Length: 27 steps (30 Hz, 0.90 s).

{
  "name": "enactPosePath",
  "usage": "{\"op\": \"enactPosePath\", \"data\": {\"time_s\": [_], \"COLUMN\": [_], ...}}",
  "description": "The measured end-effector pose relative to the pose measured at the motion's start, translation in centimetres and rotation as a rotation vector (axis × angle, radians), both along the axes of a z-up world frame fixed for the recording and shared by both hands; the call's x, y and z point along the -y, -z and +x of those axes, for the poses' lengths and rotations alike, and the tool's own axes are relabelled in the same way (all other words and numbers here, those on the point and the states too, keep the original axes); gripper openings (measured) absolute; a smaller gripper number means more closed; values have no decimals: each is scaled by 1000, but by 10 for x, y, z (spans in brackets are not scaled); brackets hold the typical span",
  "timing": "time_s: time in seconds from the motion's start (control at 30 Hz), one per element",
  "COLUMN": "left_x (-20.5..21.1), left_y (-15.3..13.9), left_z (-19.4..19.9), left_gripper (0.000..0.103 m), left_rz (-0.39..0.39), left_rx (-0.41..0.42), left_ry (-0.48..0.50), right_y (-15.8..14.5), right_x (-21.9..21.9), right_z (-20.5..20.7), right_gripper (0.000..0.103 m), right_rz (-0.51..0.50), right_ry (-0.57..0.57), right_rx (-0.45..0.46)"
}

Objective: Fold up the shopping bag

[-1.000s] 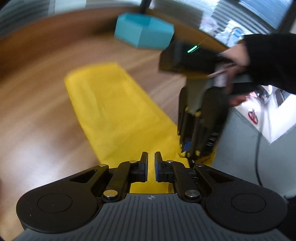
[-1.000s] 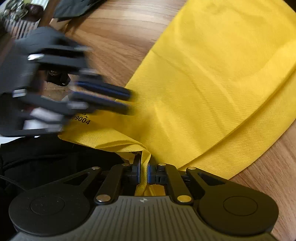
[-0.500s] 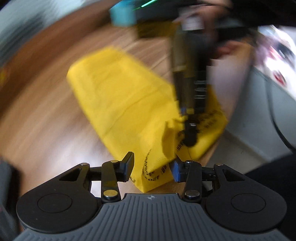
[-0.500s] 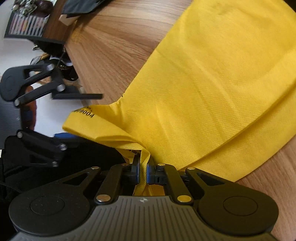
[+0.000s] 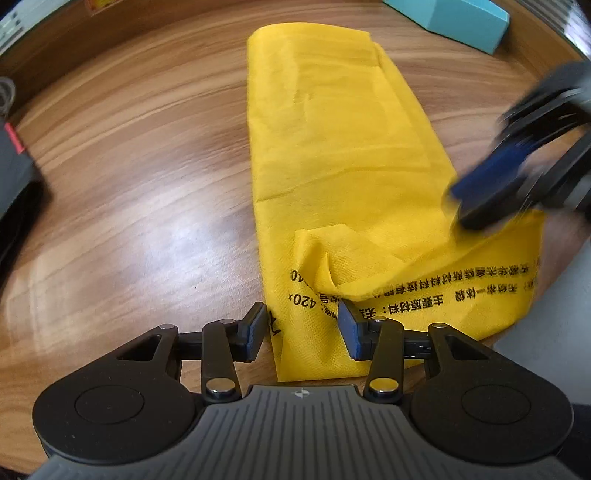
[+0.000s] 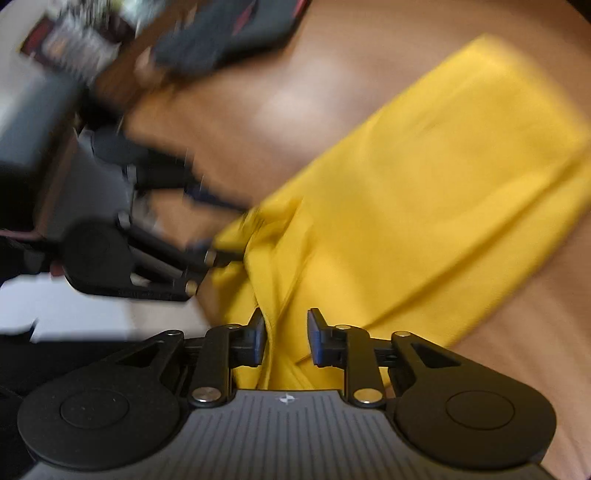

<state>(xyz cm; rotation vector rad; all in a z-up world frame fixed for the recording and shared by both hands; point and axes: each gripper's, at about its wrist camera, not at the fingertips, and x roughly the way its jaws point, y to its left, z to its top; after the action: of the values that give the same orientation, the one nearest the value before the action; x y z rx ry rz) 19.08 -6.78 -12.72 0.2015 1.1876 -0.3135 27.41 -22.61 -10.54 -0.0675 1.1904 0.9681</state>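
A yellow non-woven shopping bag (image 5: pixel 340 147) lies folded into a long strip on the wooden table (image 5: pixel 129 192), with black printed text at its near end. My left gripper (image 5: pixel 301 332) is open, its jaws on either side of the bag's near left corner. My right gripper (image 6: pixel 286 338) is open too, with the bag's crumpled near end (image 6: pixel 280 258) between its jaws but not pinched. In the left wrist view the right gripper (image 5: pixel 517 177) is blurred above the bag's right edge. In the right wrist view the left gripper (image 6: pixel 155 258) is blurred at the left.
A teal box (image 5: pixel 454 18) stands on the table beyond the bag's far end. A black item with a red patch (image 5: pixel 14 173) lies at the table's left edge. Dark objects (image 6: pixel 221 33) lie on the table's far side. The table edge (image 5: pixel 554 295) runs near the bag's right corner.
Both grippers have opened. The left let go first and drew back; the right released the bag's corner, and the lifted end has dropped onto the table in a loose fold.
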Motion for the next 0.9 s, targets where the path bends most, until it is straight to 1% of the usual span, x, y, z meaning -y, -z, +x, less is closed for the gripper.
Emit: {"op": "enactPosePath", "data": {"time_s": [0.03, 0.07, 0.1, 0.13, 0.2, 0.23, 0.27, 0.3, 0.33, 0.37, 0.43, 0.5, 0.53, 0.57, 0.63, 0.7, 0.73, 0.8, 0.83, 0.9], "left_x": [0, -1, -2, -3, -3, -2, -1, 2, 4, 7, 8, 9, 10, 11, 18, 22, 23, 20, 16, 7], "left_y": [0, 0, -1, -1, -1, 0, 0, 1, 2, 2, 5, 1, -4, -8, -22, -33, -36, -45, -53, -65], "left_z": [0, 0, -1, -2, -1, 0, 0, 0, 0, -1, 3, -2, -5, -10, -20, -29, -32, -36, -37, -37], "left_gripper": [52, 54, 55, 55, 56, 56, 56, 56, 56, 56, 53, 42, 39, 36, 34, 24, 23, 22, 22, 21], "left_rz": [-1, -2, -3, -4, -5, -5, -5, 0, 5, 11, 16, 19, 12, 5, 4, 5, 6, 14, 32, 10], "left_rx": [0, 1, 2, 3, 5, 5, 5, 11, 19, 26, 46, 83, 101, 120, 172, 215, 230, 266, 295, 318], "left_ry": [-7, -11, -15, -19, -22, -23, -23, -15, -6, 1, 13, 27, 38, 51, 112, 163, 182, 188, 173, 139], "right_y": [-16, -25, -31, -31, -22, -6, 1, 12, 25, 28, 35, 43, 46, 47, 48, 47, 47, 49, 49, 45], "right_x": [18, 28, 35, 35, 26, 17, 14, 13, 16, 19, 25, 22, 22, 20, 14, 9, 5, -1, -6, -3], "right_z": [-11, -25, -39, -49, -62, -70, -71, -70, -66, -64, -56, -50, -46, -45, -44, -40, -36, -34, -32, -35], "right_gripper": [20, 8, 5, 5, 5, 5, 4, 3, 0, 0, 0, 0, 0, 0, 0, 0, 0, 0, 0, 0], "right_rz": [64, 121, 175, 192, 183, 127, 102, 59, 38, 41, 61, 43, 47, 42, 22, -8, -25, -49, -64, -81], "right_ry": [97, 132, 149, 140, 104, 83, 81, 103, 150, 169, 260, 313, 341, 343, 332, 320, 306, 283, 267, 249], "right_rx": [63, 76, 74, 63, 25, 5, 1, 7, 0, -6, -43, -80, -106, -106, -102, -116, -126, -134, -130, -125]}}
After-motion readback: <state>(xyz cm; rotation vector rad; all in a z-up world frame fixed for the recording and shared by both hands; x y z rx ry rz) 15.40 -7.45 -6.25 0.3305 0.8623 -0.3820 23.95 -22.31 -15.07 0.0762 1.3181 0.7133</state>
